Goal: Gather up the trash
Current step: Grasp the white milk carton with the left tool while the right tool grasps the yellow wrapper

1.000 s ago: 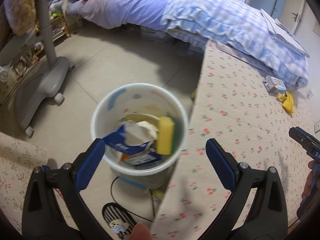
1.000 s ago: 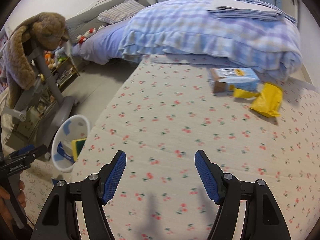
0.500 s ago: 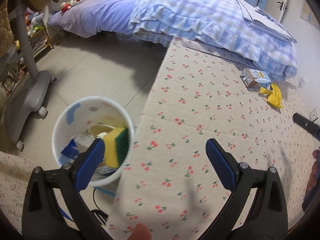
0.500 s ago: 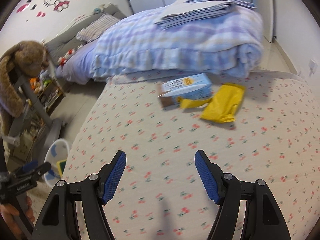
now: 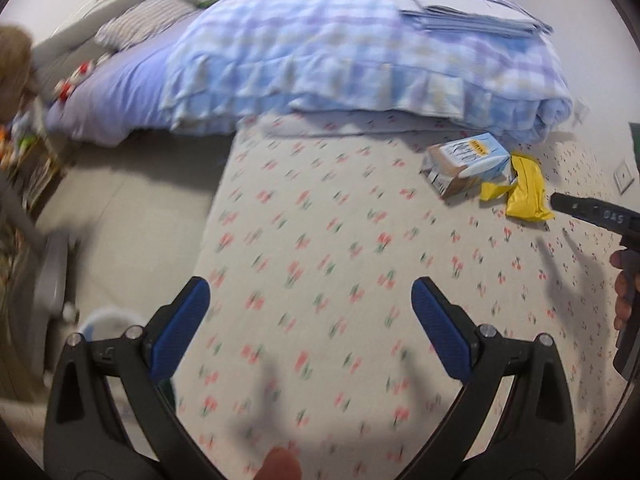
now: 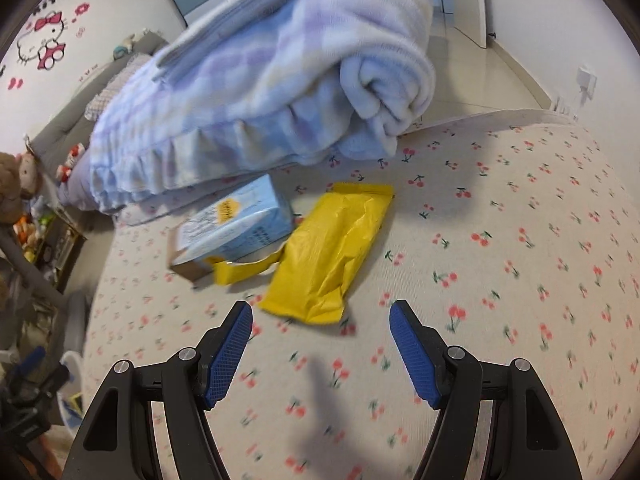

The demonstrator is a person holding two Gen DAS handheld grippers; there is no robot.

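Note:
A yellow wrapper (image 6: 332, 256) (image 5: 525, 190) lies on the cherry-print mattress (image 6: 500, 280) (image 5: 340, 248), touching a light-blue carton (image 6: 236, 224) (image 5: 466, 160) on its side. My right gripper (image 6: 321, 316) hovers just short of the wrapper's near end, open, nothing between its blue pads (image 6: 230, 354). My left gripper (image 5: 310, 294) is open and empty over the bare mattress, well short of the trash. The white bin (image 5: 108, 320) (image 6: 72, 384) stands on the floor off the mattress's left edge, mostly hidden by a finger.
A folded blue checked quilt (image 6: 260, 80) (image 5: 360, 52) lies behind the trash on the mattress. A grey chair base (image 5: 48, 280) stands by the bin on the floor. The right gripper's tip (image 5: 588, 212) and a hand (image 5: 624, 296) show at the left wrist view's right edge.
Both grippers swept from the bin side across the mattress toward the wrapper and carton. The bin slid to the lower left of both views. The trash now sits close before the right gripper.

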